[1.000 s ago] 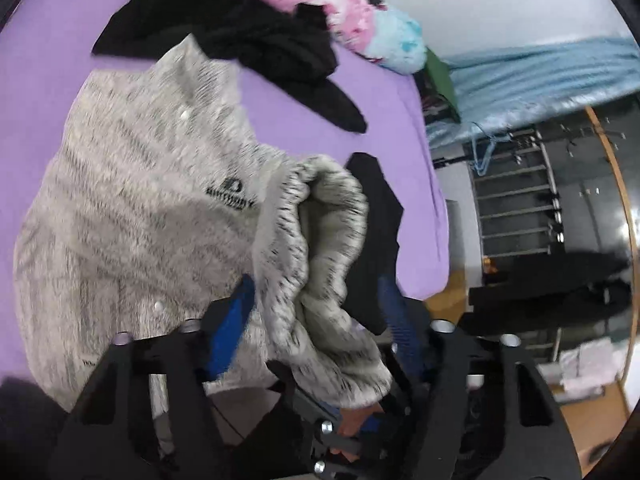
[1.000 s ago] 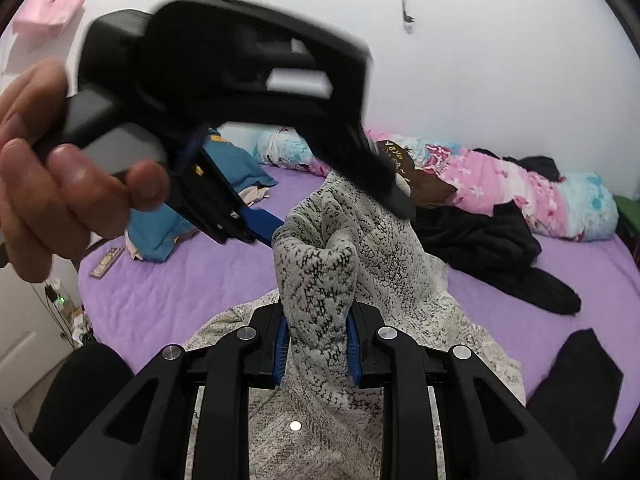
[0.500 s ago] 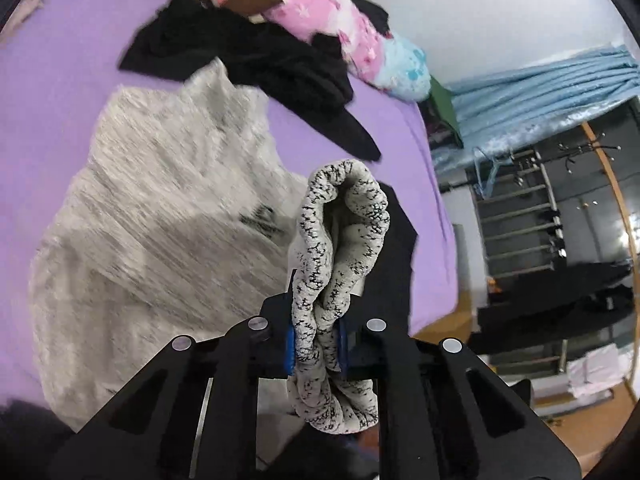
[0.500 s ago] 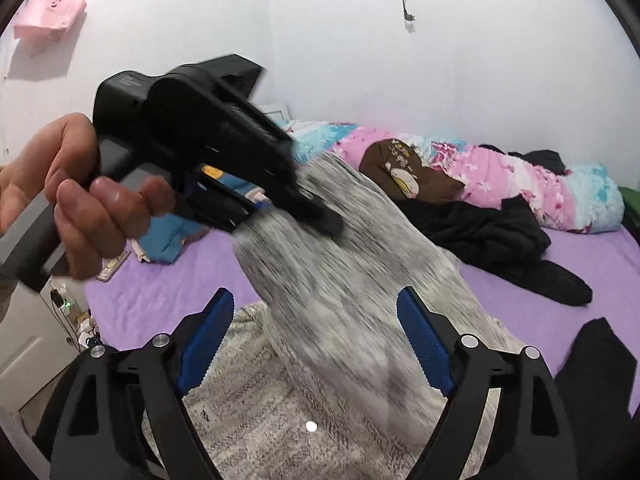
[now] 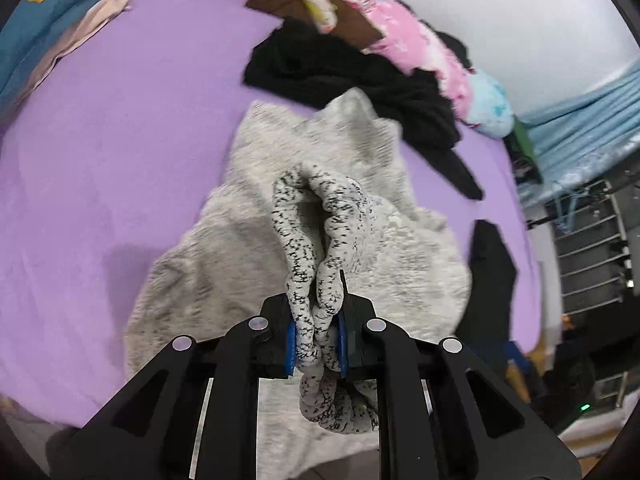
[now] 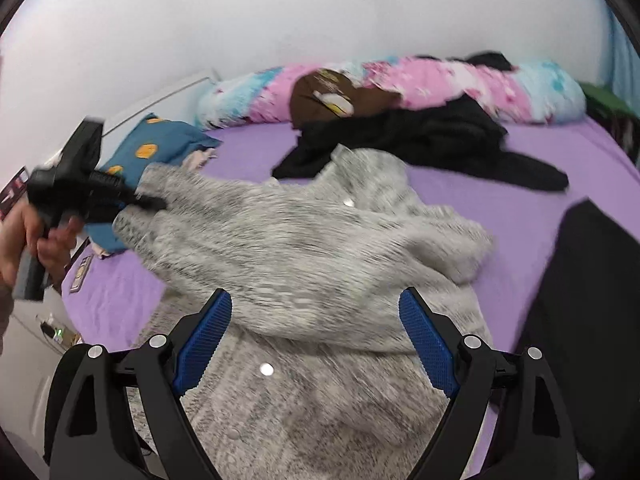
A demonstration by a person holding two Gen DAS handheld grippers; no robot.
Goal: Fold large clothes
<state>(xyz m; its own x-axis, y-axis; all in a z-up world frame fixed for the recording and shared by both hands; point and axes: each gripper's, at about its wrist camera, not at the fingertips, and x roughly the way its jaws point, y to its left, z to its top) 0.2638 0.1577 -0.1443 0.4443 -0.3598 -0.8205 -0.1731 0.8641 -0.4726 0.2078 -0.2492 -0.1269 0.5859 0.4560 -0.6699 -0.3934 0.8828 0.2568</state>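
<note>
A large grey speckled knit garment (image 5: 248, 248) lies spread on the purple bed (image 5: 120, 120). My left gripper (image 5: 316, 340) is shut on a bunched edge of the garment and holds it lifted. In the right wrist view the garment (image 6: 304, 240) stretches from the left gripper (image 6: 152, 202), far left, down to the near bed edge. My right gripper (image 6: 314, 340) is open and empty just above the garment's near part.
Black clothes (image 6: 420, 140) lie behind the garment, another black piece (image 6: 580, 300) at right. A pink and blue rolled blanket (image 6: 440, 76) and a brown item (image 6: 340, 96) line the wall. A blue pillow (image 6: 160, 148) lies at left.
My right gripper opened and let go of the garment. My left gripper closed on the bunched edge and pulled it away to the left, stretching the garment out.
</note>
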